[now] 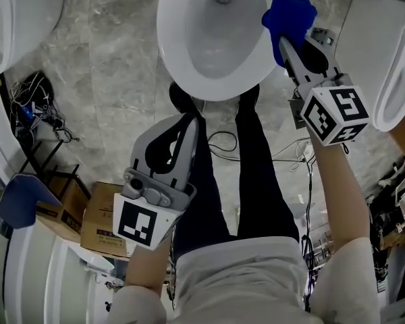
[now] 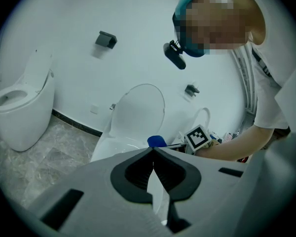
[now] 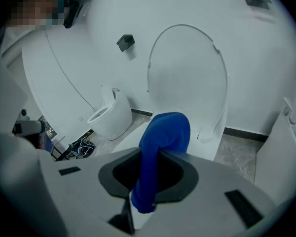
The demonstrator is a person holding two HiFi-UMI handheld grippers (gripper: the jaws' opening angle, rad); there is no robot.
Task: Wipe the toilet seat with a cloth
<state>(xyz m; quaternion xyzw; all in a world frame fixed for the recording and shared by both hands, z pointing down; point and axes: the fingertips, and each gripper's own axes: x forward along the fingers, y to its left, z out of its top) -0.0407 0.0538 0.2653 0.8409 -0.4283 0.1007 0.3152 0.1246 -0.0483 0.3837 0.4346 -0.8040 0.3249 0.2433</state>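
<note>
Grey marbled floor lies below us in the head view, with a white toilet straight ahead at the top, its bowl open towards us. Two more flank it: the left toilet and the right toilet. The person's legs in dark trousers run up to the foot of the middle bowl. Lower left we have cardboard boxes. A tangle of cables sits further up, and more wires trail on the floor right of the legs. The right gripper reaches to the bowl's right rim, and the blue cloth bunched at its tip lies over that rim. The left gripper hangs above the legs, short of the bowl.

Over to the left gripper view: white wall, the raised lid of the middle toilet, and the left toilet off to the side. The jaws are pressed together at their tips with nothing between them. Just beyond them we catch the blue cloth and the right gripper's marker cube, with the person's forearm stretching in from the right.

In the right gripper view the jaws are clamped on the cloth, which pokes out in front and droops behind them. It blocks the middle of our sight. Past it stands the lid, upright, with the left toilet and the cables off to the left.
</note>
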